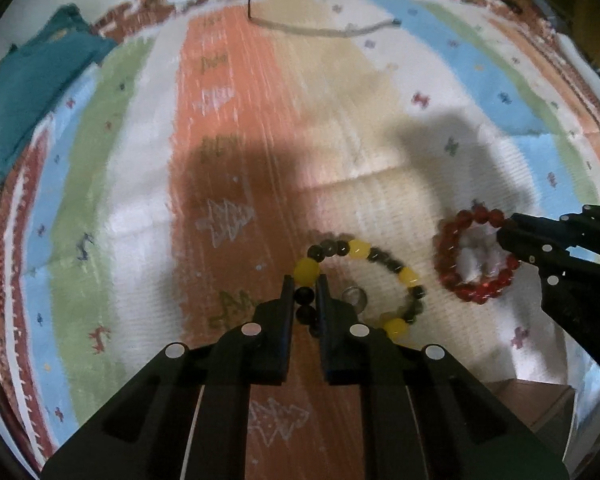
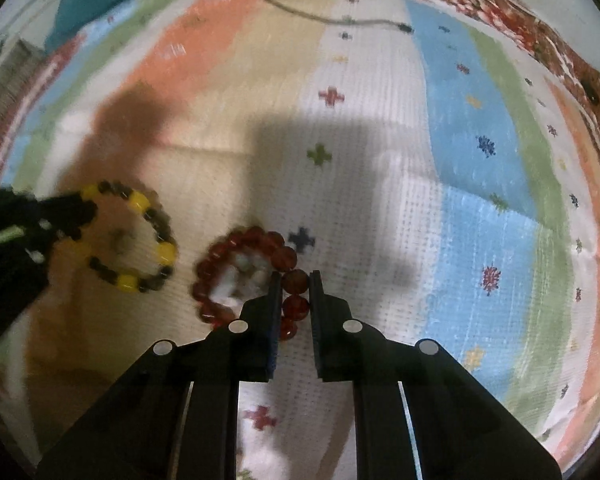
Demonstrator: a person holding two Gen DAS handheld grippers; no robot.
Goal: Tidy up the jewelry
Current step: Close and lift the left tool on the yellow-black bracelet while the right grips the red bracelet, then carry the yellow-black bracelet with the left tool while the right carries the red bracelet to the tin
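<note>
The yellow bracelet (image 1: pixel 364 276) is clamped at its near rim by the jaws of the left gripper (image 1: pixel 305 300), two dark beads pinched between them; its loop extends away to the right. The red bracelet (image 2: pixel 240 276) is gripped likewise by the right gripper (image 2: pixel 295 292), its loop lying to the left. Both hang just above the striped rug (image 1: pixel 140 200), side by side, near but apart.

Wide bare stretch of the striped woven cloth (image 1: pixel 340 120) is seen ahead of both grippers. Far end is crossed only by a thin grey cord (image 1: pixel 320 29); far left corner is taken by a crumpled teal fabric (image 1: pixel 32 80).
</note>
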